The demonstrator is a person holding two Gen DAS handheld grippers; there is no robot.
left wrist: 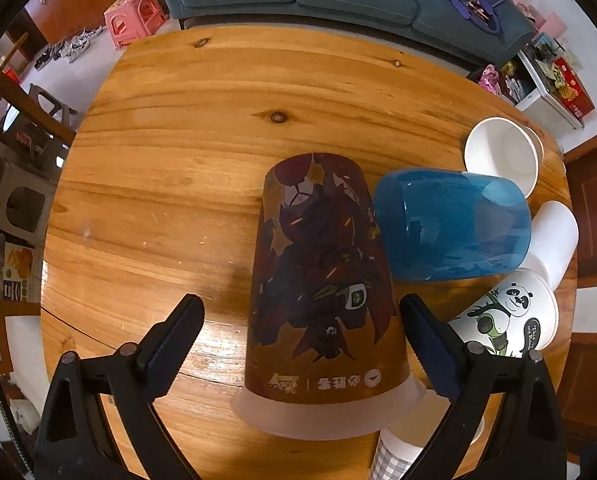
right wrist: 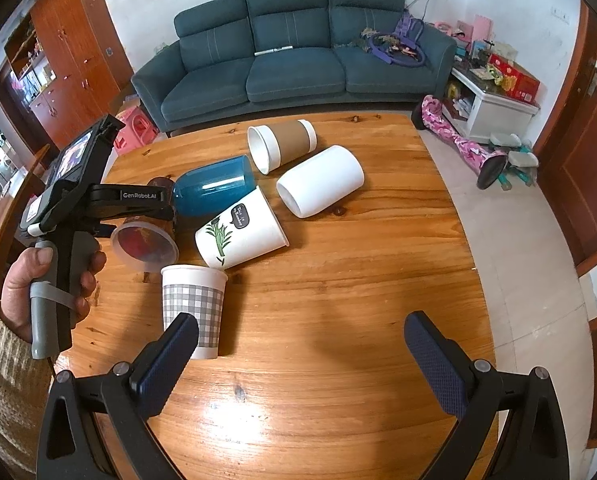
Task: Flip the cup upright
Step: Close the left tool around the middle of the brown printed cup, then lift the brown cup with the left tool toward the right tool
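Observation:
A brown printed plastic cup [left wrist: 318, 292] lies on its side on the round wooden table [left wrist: 178, 168], its clear rim toward me. My left gripper [left wrist: 301, 340] is open, its jaws on either side of the cup near the rim, not pressing it. In the right wrist view the same cup [right wrist: 144, 242] shows beside the left gripper's body. My right gripper [right wrist: 300, 354] is open and empty above the table's near part. A grey checked paper cup [right wrist: 192, 308] stands upright by its left finger.
On their sides lie a blue translucent cup [right wrist: 214, 190], a panda paper cup [right wrist: 240, 230], a white cup [right wrist: 320, 186] and a brown-sleeved white cup [right wrist: 282, 144]. A teal sofa [right wrist: 290, 60] stands behind the table.

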